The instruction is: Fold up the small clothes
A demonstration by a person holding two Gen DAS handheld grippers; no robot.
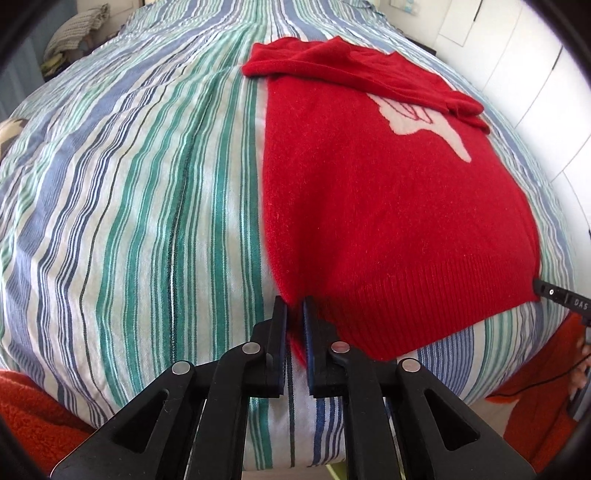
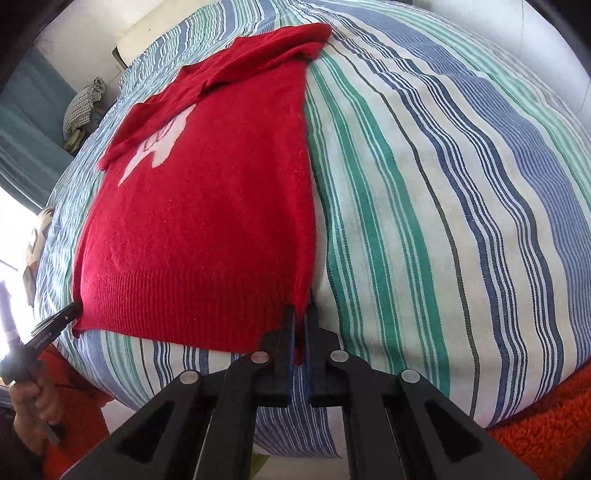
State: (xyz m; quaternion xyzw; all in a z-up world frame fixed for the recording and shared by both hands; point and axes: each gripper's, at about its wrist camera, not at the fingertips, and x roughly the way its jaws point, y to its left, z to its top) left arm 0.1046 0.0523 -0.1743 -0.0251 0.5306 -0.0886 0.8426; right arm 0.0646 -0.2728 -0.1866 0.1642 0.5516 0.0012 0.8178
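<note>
A red knitted sweater (image 1: 369,206) (image 2: 203,221) with a white motif lies flat on the striped bed, its ribbed hem nearest to me and a sleeve folded across its top. My left gripper (image 1: 294,308) stands at the hem's left corner. Its jaws are slightly apart, and the red corner sits loosely in the gap. My right gripper (image 2: 301,314) is shut on the hem's right corner, with red knit pinched between its pads. Each gripper's tip shows in the other view: the right one (image 1: 554,293) and the left one (image 2: 68,314), both at the hem's corners.
The bed cover (image 1: 147,184) (image 2: 443,184) is striped blue, green and white and rounds off near me. The person's orange fleece sleeves (image 1: 535,391) (image 2: 543,428) show at the lower corners. White cupboard doors (image 1: 517,55) stand beyond the bed. A bundle of cloth (image 1: 74,33) lies far left.
</note>
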